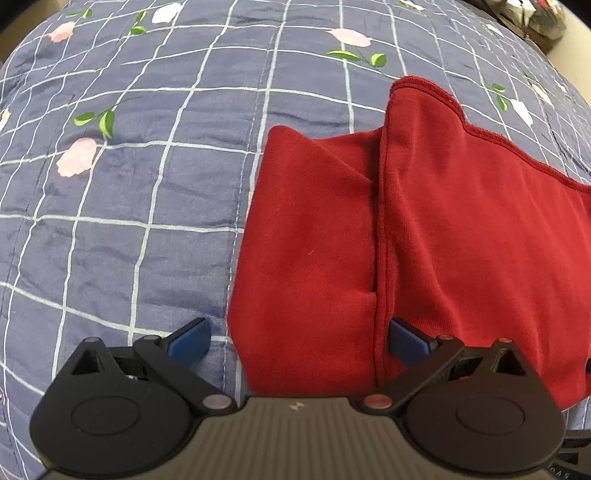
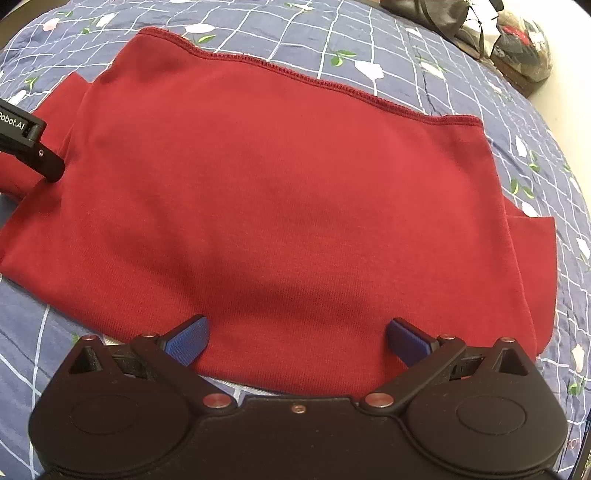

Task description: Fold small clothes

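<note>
Blue checked floral quilt [image 2: 461,85] (white grid lines) carries red garment [image 2: 258,192], spread flat, partly folded.

One red garment [image 2: 266,192] lies on one quilt [image 1: 122,206]; the left wrist view shows the same garment [image 1: 424,236], not a second. There are two grippers: the left gripper [image 1: 298,338] and the right gripper [image 2: 297,338], each with two blue pads [image 1: 190,341], four pads in all, each pair spread apart. The left gripper also shows as one black piece [image 2: 33,147] at the edge of the right wrist view. At the far corner sits one dark bag [image 2: 436,16] beside one clear plastic bag [image 2: 524,51]; what it holds cannot be counted.
</note>
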{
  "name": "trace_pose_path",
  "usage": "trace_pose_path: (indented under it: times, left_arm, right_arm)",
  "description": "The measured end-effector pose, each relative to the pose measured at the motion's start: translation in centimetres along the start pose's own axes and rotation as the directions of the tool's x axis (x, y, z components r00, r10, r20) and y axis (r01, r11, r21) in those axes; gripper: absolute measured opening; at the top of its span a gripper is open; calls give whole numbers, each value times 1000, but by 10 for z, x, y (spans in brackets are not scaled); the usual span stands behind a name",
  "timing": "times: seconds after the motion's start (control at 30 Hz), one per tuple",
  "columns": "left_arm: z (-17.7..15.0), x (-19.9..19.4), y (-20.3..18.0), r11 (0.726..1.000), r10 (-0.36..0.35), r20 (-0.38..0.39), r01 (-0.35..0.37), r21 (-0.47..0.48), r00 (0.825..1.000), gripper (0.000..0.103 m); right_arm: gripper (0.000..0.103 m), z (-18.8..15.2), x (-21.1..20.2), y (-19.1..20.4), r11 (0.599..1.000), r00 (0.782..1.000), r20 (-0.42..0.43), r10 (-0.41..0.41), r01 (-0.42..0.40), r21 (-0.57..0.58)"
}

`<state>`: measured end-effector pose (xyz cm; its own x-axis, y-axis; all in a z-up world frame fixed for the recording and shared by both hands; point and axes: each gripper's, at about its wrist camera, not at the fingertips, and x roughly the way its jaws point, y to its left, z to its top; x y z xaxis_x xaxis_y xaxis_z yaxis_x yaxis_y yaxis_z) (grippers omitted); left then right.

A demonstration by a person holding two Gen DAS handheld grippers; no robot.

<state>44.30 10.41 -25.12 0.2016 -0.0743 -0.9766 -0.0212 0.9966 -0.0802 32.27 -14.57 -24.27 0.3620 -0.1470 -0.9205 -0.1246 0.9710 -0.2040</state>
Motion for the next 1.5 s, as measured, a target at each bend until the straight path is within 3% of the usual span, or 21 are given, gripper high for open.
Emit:
trace_pose_path:
  times: [0.13,0.23,0.3,0.43,0.57,0.63,0.83,0.97,1.2,1.5]
  left_arm:
    - [-1,-4,-4,999,24,3,-23,-30,1000,100]
    - [-3,-8,-10,999,34,10,-33,-38,999,91]
    - [-4,-11,-15,999,31,19,-30,-35,999,80]
    - [-5,-20,-23,998,56,34,-54,-33,998,67]
    - [-4,-30,-38,995,96,54,-94,-34,994,45]
    - [-4,-36,-44,992,126,64,-123,-42,990,31]
    - [-5,-53,-54,985,159,79,-153,-82,984,11]
    - [-8,-63,-66,983,176,98,-169,-76,979,8]
    - [-11,-104,-104,989,133,169,-119,-88,977,7]
    - [-14,-139,-224,997,-1,224,-17,78,975,7]
  right_arm:
    - [102,6,2,-2,1000,999,-30,12,-12,-13]
    - [102,10,4,-3,1000,998,-53,25,-26,-18]
    - [102,11,6,-5,999,998,-62,30,-31,-12]
    - [103,12,9,-9,999,997,-58,52,-53,-8]
    - [103,11,10,-15,997,995,-59,75,-76,-9]
    - [103,16,11,-16,995,992,-89,90,-93,-35]
    - [103,31,11,-27,963,964,-212,163,-202,-179]
    - [103,29,-5,-45,950,976,-164,143,-182,-255]
    - [103,8,-31,-102,957,985,-106,137,-159,-243]
    - [103,-25,-45,-185,981,992,-82,100,-112,-160]
